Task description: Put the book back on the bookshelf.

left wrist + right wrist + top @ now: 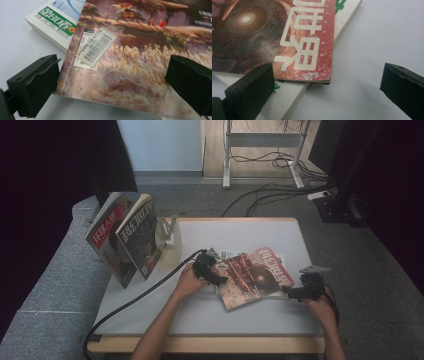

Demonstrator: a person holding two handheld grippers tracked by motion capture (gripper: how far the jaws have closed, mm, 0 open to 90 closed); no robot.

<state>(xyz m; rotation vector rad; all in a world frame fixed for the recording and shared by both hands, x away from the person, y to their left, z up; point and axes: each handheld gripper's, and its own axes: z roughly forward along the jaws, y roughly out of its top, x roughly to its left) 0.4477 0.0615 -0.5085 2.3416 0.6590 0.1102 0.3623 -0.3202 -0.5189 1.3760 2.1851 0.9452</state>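
At table centre your red magazine [255,277] lies skewed atop a white book [48,23], whose spine juts out beneath it. Your left gripper [212,272], jaws spread, straddles its 9 o'clock corner; your right gripper [300,292], also spread, sits at its 3 o'clock edge. Two upright magazines [125,237] lean in a stand [170,232] at 10 o'clock, well apart.

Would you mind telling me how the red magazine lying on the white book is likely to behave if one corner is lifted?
The red magazine looks thin and glossy, so it will probably sag rather than stay flat. Its slick cover may slide off the white book beneath it when pushed. It seems light; the open left hand-held gripper straddles its corner.
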